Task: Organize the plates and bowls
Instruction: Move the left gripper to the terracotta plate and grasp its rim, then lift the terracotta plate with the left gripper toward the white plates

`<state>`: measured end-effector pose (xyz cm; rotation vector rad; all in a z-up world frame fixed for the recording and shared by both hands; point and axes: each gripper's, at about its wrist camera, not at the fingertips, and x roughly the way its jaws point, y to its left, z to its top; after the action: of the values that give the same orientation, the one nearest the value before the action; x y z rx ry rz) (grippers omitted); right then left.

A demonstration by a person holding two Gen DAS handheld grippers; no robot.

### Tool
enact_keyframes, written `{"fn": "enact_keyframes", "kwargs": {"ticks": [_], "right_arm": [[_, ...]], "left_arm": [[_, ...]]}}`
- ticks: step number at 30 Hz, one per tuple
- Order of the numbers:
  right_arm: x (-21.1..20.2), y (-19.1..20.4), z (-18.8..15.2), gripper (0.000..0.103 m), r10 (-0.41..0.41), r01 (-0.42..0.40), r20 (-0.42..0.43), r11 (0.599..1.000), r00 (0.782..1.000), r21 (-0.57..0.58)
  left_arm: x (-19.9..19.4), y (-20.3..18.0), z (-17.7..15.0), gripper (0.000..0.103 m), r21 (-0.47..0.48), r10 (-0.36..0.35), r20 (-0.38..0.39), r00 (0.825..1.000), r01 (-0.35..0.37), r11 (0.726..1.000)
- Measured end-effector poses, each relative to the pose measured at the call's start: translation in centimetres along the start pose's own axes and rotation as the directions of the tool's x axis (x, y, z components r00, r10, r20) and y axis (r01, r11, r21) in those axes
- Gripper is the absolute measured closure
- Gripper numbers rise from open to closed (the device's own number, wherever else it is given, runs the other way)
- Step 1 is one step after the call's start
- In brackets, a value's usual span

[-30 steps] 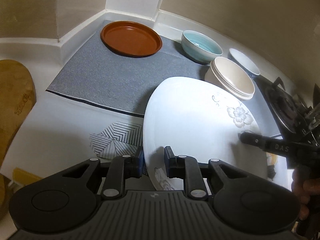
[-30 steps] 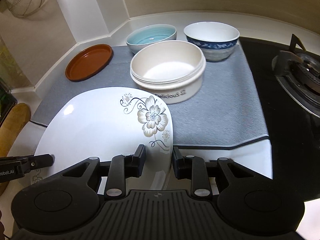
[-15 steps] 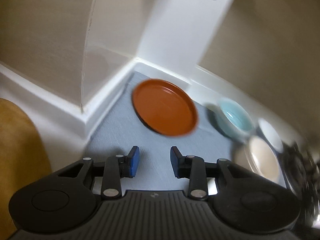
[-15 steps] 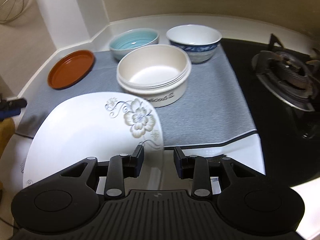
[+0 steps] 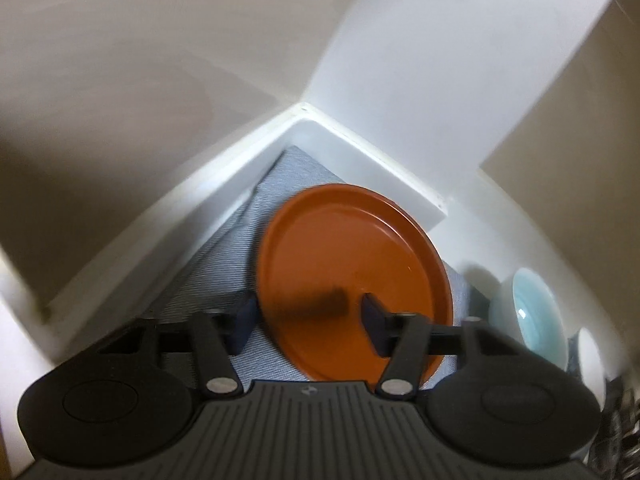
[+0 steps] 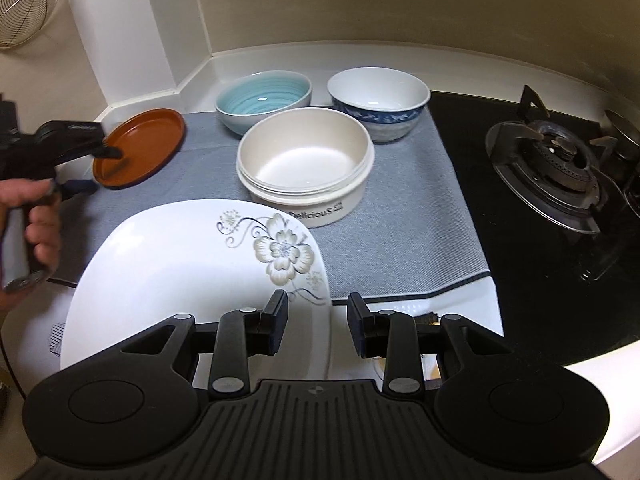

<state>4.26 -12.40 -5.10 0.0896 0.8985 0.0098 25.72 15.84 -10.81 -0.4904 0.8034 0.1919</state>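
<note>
The brown plate, lying at the mat's back corner, is being straddled at its near rim by the released left tool, so closing on that rim is judged next, while the right tool is being held released over the floral plate.

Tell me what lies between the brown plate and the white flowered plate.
Only bare grey mat lies between the brown plate and the white plate, as the right wrist view shows.
</note>
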Motion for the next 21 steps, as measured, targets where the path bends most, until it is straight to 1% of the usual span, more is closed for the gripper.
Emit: {"fn": "enact_keyframes", "kwargs": {"ticks": [1,2,3,5,8,12,17,19,21], "right_arm": [[-0.1,0.1,0.1,0.067,0.006,-0.006,0.004,1.0,1.0,-0.007],[-0.1,0.3,0.2,0.067,0.011,-0.011,0.008,1.0,1.0,-0.015],[-0.2,0.3,0.4,0.067,0.015,-0.014,0.013,1.0,1.0,-0.022],[-0.3,0.3,0.8,0.067,0.023,-0.022,0.025,0.999,0.999,-0.028],[-0.2,0.0,1.4,0.067,0.038,-0.037,0.04,0.999,0.998,-0.032],[0.1,0.2,2.3,0.067,0.071,-0.068,0.058,0.996,0.996,-0.053],[0.7,1.4,3.2,0.067,0.132,-0.125,0.063,0.987,0.989,-0.099],[0.9,1.8,3.3,0.067,0.157,-0.149,0.061,0.982,0.986,-0.117],[0.9,2.1,3.3,0.067,0.181,-0.172,0.056,0.975,0.982,-0.137]], "left_arm": [[0.2,-0.2,-0.1,0.087,0.015,0.006,-0.011,1.0,-0.006,1.0],[0.2,-0.1,-0.2,0.092,0.015,-0.003,-0.016,1.0,0.003,1.0],[-0.1,0.1,-0.4,0.093,0.017,-0.007,-0.015,1.0,0.008,1.0],[-1.1,0.2,-1.1,0.093,0.04,0.013,-0.011,1.0,-0.012,0.999],[-3.4,1.3,-2.9,0.094,0.044,0.013,-0.023,1.0,-0.012,0.999],[-7.0,3.3,-5.5,0.096,0.041,0.005,-0.016,1.0,-0.005,0.999],[-11.0,4.7,-7.6,0.099,0.035,-0.026,0.039,0.999,0.024,0.999],[-12.1,4.8,-8.1,0.1,0.047,-0.021,0.058,0.998,0.019,0.999],[-12.5,4.9,-8.3,0.1,0.038,-0.013,0.068,0.998,0.01,0.999]]}}
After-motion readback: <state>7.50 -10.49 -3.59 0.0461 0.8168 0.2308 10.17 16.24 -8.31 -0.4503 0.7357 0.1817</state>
